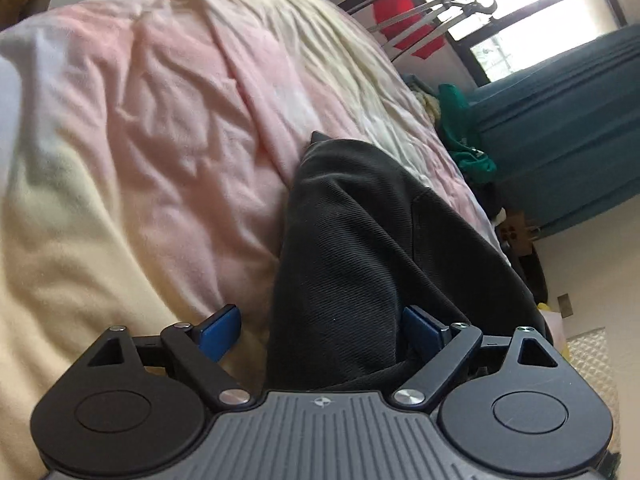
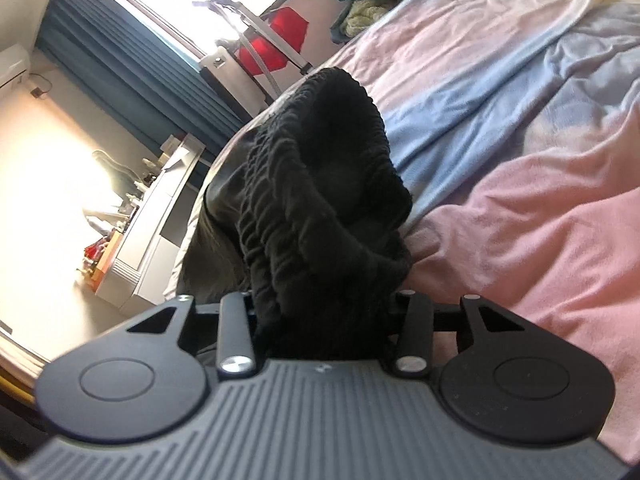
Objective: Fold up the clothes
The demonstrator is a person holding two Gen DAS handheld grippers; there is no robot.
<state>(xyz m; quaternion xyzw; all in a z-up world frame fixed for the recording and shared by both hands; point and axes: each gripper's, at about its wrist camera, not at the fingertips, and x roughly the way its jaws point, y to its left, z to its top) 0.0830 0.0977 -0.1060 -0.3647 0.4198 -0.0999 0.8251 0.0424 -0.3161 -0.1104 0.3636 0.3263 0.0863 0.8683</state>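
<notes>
While the black pants (image 1: 360, 260) lie on the pink and cream blanket (image 1: 160, 140), the left gripper (image 1: 322, 332) has its blue pads spread wide with cloth bunched between them. Right gripper (image 2: 324, 320) is pinched tight on the elastic waistband (image 2: 320, 184).

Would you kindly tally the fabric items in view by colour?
Black: 1, the trousers.
Green: 1, the garment beyond the bed.
Red: 1, the cloth by the window.
Pastel: 1, the quilt.
Blue: 1, the curtain.
Total: 5.
</notes>
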